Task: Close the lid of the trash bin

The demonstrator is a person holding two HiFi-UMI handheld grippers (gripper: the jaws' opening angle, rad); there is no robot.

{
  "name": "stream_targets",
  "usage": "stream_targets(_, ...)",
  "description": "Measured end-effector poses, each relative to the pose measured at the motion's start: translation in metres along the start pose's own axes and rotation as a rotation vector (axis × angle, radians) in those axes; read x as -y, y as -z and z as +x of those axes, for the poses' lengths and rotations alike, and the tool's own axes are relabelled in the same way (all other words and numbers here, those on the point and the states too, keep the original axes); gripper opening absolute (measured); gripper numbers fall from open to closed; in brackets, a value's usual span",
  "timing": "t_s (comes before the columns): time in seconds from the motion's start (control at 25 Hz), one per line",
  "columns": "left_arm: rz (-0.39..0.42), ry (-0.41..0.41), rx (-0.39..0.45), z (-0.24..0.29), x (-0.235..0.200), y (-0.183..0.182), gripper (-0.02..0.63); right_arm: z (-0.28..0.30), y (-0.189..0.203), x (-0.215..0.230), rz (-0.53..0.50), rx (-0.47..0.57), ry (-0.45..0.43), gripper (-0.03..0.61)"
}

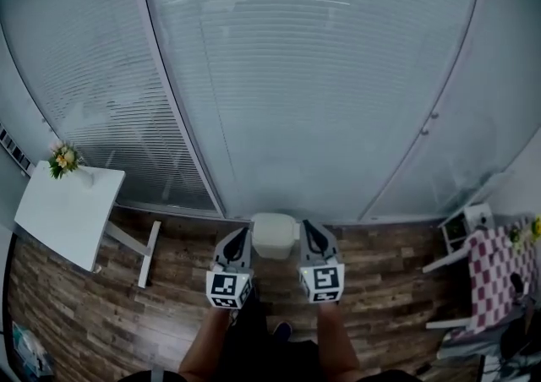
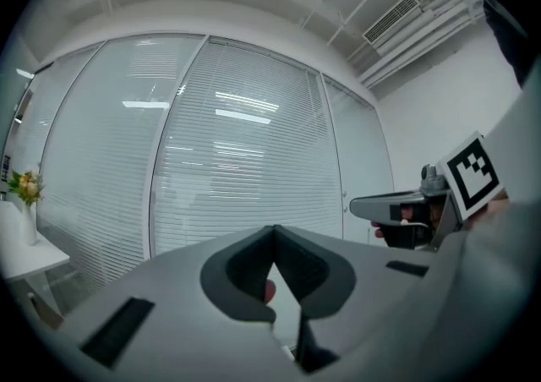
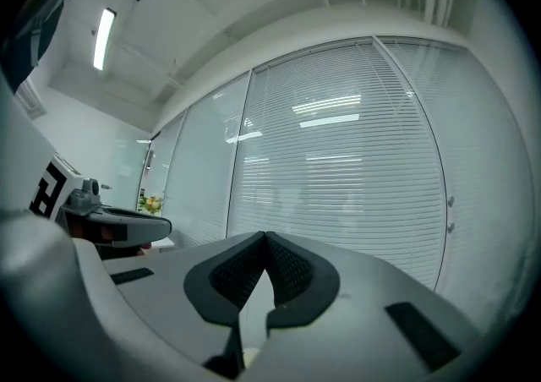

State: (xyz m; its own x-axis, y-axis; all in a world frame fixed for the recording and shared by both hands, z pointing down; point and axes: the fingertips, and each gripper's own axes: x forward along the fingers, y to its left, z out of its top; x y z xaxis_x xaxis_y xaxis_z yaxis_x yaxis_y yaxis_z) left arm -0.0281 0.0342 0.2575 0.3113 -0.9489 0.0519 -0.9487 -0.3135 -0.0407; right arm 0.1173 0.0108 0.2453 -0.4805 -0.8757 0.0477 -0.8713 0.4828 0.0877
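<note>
Wood-plank floor (image 1: 84,321), lower part of the frame: white trash bin (image 1: 274,235) at centre, by the glass wall (image 1: 321,101); white tabletop (image 1: 68,211) at left; checkered tabletop (image 1: 499,275) at right.

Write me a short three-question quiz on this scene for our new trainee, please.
1. True or false: the jaws of the right gripper stand wide apart.
2. What stands on the white table at the head view's left? A. flowers B. a laptop C. a kettle
3. At the foot of what does the white trash bin stand?
Key: 1. False: they are together. 2. A. 3. The glass wall with blinds.
</note>
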Motion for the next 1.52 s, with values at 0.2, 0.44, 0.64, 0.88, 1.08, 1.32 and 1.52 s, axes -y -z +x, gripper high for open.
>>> stream_targets(0.2, 0.000, 0.002, 0.010, -0.007, 0.006, -0.004, 0.008, -0.013, -0.001, 0.001, 0.023, 0.011, -0.026, 0.005)
stream_targets(0.44, -0.064, 0.006, 0.040, -0.009, -0.005, -0.016, 0.008, -0.012, -0.011, -0.001, -0.018, 0.006, -0.003, 0.004)
stream_targets(0.64, -0.059, 0.035, 0.058, -0.004, -0.002, -0.021, 0.008, -0.013, -0.011, -0.001, -0.015, -0.035, 0.010, 0.003)
stream_targets(0.88, -0.069, 0.049, 0.082, 0.002, -0.012, -0.030, 0.008, -0.005, -0.025, -0.009, -0.015, 0.004, 0.020, 0.003)
stream_targets(1.08, -0.053, 0.052, 0.094, 0.004, -0.024, -0.037, 0.008, 0.003, -0.028, -0.016, -0.012, 0.019, 0.038, 0.003)
stream_targets(1.32, -0.044, 0.080, 0.091, 0.010, -0.025, -0.035, 0.008, 0.005, -0.022, -0.014, -0.009, 0.007, 0.056, 0.003)
stream_targets(1.52, -0.064, 0.090, 0.078, 0.006, -0.020, -0.028, 0.008, -0.002, -0.014, -0.015, -0.022, -0.033, 0.070, 0.003)
